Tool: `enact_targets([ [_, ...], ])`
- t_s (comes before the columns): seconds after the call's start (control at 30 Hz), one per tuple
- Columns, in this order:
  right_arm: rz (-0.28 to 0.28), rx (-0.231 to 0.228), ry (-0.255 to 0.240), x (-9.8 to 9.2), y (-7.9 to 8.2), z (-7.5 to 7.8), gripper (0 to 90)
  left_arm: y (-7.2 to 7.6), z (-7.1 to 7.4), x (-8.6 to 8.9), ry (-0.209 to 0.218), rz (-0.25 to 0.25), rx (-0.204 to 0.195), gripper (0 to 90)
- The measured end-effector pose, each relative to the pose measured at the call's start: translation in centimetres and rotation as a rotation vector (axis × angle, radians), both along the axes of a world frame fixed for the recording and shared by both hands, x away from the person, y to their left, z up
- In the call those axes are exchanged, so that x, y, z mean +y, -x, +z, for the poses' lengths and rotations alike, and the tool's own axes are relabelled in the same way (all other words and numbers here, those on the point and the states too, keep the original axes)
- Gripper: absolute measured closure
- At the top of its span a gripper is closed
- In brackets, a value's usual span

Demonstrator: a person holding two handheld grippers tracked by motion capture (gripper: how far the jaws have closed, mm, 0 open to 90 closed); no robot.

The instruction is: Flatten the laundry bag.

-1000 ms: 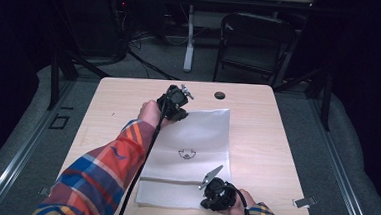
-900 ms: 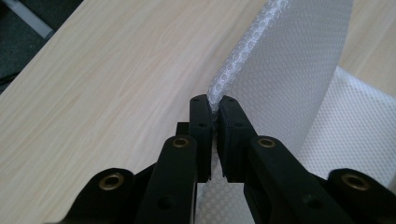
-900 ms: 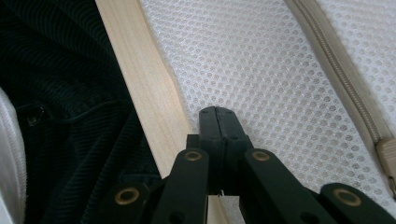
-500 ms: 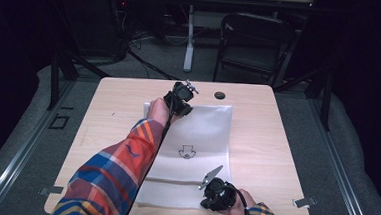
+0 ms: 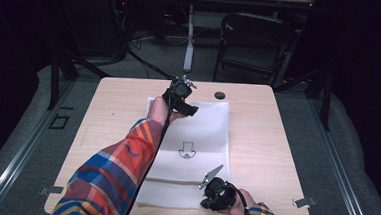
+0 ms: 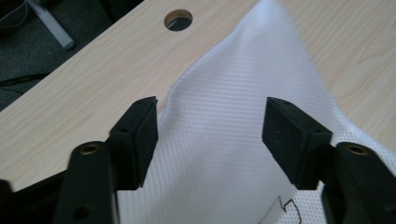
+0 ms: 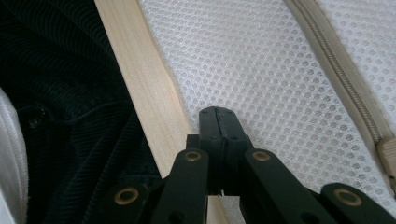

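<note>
High view shows the white mesh zippered laundry bag (image 5: 196,138) flat on the pale wooden counter (image 5: 267,127); your right claw (image 5: 212,190) pinches its near edge, your left claw (image 5: 181,98) gapes over the far corner; tugging now risks dragging it.

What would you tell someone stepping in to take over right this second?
Left claw: open, hovering over the far end of the white mesh bag, holding nothing.
Right claw: shut, at the bag's near edge by the table rim; whether mesh is pinched between its jaws is hard to tell.
Bag: lies flat on the table, its zipper running across near the right claw.
Done: nothing evident beyond the right claw being in place.
Left: probably closing the left claw on the far end; the goal itself isn't stated.
</note>
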State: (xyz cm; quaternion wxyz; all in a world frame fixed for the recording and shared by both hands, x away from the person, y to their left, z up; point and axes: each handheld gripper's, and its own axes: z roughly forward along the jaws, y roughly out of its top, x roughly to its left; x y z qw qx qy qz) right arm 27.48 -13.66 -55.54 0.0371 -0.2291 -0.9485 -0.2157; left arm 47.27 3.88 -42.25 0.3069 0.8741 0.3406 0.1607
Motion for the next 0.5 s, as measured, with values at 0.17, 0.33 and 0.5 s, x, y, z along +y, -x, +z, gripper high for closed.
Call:
enact_targets([
  [0.17,-0.005,0.015,-0.032,0.0,0.1,-0.1,82.0,0.9,-0.2,0.7,0.049,-0.024,0.031,23.9],
  [0.33,0.033,-0.022,-0.033,0.6,0.6,0.7,64.5,2.7,-1.2,1.3,0.071,-0.071,0.048,20.1],
  [0.5,-0.023,-0.059,-0.053,-0.3,0.2,1.8,36.5,4.8,-2.3,1.9,0.078,-0.111,0.064,17.3],
])
